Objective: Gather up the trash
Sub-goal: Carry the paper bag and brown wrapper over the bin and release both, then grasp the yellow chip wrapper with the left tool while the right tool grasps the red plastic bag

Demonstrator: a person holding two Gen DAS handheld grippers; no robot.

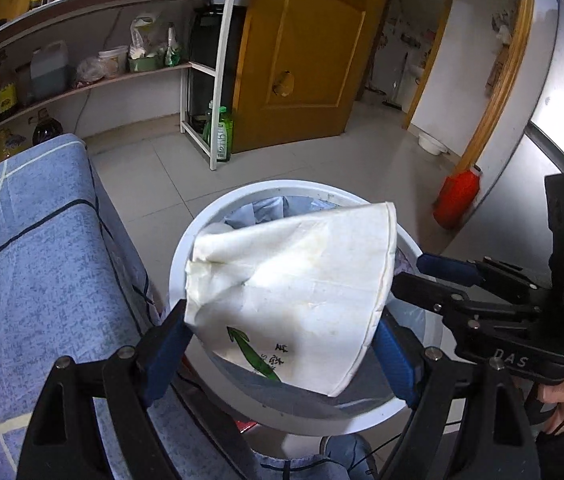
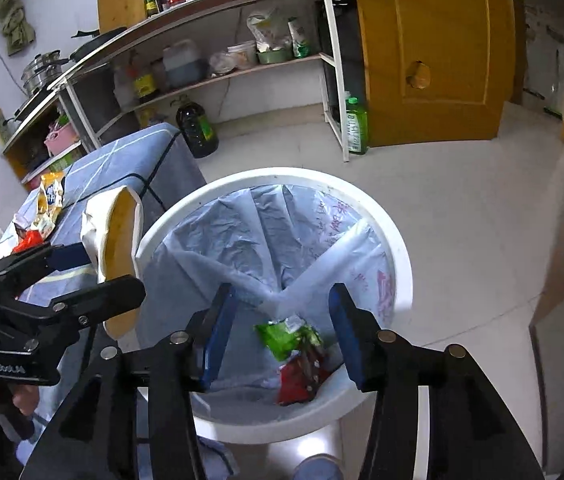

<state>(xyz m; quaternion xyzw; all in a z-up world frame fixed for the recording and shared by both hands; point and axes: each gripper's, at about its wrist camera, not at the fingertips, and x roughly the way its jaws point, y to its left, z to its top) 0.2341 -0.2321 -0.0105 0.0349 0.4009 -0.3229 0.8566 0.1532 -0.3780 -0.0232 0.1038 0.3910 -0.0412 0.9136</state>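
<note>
- Left gripper (image 1: 278,344) clamps a crushed paper bowl (image 1: 298,292) over the bin (image 2: 398,248); next, release it.
- Right gripper (image 2: 282,336) hangs apart, empty, above the wrappers (image 2: 294,356) in the bin.

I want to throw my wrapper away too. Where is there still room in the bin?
Most of the round white bin is free: bare crinkled bag liner across the far and left side. The near right is taken by green and red wrappers, below the open right gripper. The left rim is crowded: the left gripper holds a squashed white paper bowl there.
</note>
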